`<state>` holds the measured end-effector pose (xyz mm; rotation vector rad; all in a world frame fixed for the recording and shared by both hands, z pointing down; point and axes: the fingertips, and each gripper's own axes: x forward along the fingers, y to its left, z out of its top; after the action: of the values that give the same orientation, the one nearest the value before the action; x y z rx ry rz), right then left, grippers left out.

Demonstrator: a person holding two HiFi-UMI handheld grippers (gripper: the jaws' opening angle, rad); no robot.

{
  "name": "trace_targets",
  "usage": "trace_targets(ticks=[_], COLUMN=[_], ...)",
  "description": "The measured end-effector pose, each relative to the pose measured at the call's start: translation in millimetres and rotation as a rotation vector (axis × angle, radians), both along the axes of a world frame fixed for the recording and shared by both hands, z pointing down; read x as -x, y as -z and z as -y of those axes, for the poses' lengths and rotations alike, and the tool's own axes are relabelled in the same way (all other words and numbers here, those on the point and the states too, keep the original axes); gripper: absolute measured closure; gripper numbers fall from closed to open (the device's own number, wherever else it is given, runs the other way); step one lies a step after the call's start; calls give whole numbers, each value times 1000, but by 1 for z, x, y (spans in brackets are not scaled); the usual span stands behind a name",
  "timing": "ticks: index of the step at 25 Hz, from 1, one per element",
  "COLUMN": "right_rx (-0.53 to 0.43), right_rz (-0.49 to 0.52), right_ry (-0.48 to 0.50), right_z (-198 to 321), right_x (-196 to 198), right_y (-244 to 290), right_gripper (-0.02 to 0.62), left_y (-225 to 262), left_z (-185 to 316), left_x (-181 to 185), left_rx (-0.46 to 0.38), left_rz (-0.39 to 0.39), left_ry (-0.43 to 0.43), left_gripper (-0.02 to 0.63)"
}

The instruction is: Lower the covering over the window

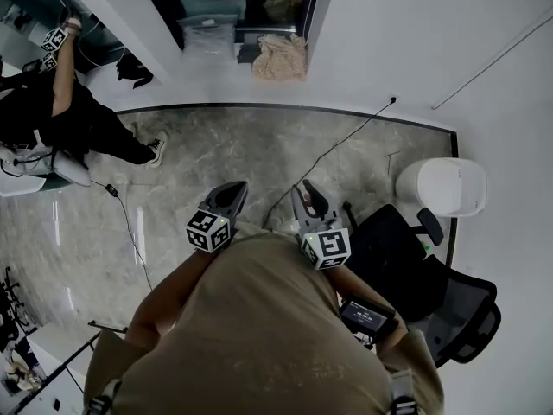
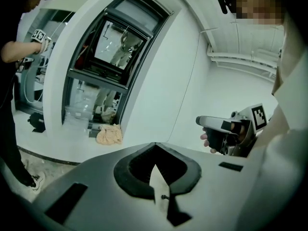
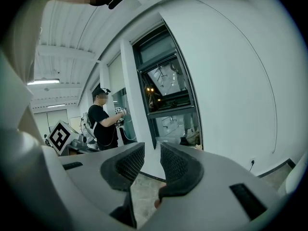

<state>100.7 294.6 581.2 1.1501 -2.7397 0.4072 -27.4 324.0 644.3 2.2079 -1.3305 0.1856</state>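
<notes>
The person stands on a grey marbled floor point(image 1: 216, 145) and holds both grippers out in front, well apart from the wall. The left gripper point(image 2: 154, 146) has its jaws pressed together, tip against tip, with nothing between them. The right gripper point(image 3: 151, 150) has its jaws spread. Only floor and the foot of the wall show through the gap, so it holds nothing.

The window point(image 3: 168, 95) is a tall dark-framed opening in the white wall ahead, beyond the far edge of the floor. Neither gripper touches it. Its covering cannot be made out in these views. A beige cloth bundle point(image 1: 281, 56) lies at the window's foot.

A black office chair point(image 1: 415, 275) stands at the floor's right edge, with a round white container point(image 1: 441, 187) near the far right corner. A thin cable point(image 1: 333, 150) runs across the floor from a wall socket point(image 1: 393, 99). At the floor's left edge a second person point(image 1: 78, 119) in black holds up other grippers.
</notes>
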Motion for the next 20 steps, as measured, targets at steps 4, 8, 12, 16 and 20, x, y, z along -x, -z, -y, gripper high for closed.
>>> trace_targets(ticks=[4, 8, 12, 16, 20], right_rx=[-12, -22, -15, -4, 8], right_rz=[7, 3, 14, 30, 61], right_ry=[30, 53, 54, 49, 58], right_z=[-1, 1, -1, -2, -4], right_x=[17, 45, 82, 122, 159], right_y=[8, 10, 13, 19, 25], right_gripper=[489, 489, 489, 489, 489], left_y=[2, 2, 6, 14, 17], left_z=[-2, 1, 0, 6, 7], left_x=[7, 30, 68, 108, 135], left_rx=[-6, -7, -2, -4, 12], left_rz=[19, 15, 2, 5, 2], left_ry=[-19, -17, -18, -47, -99], left_gripper=[592, 592, 592, 592, 592])
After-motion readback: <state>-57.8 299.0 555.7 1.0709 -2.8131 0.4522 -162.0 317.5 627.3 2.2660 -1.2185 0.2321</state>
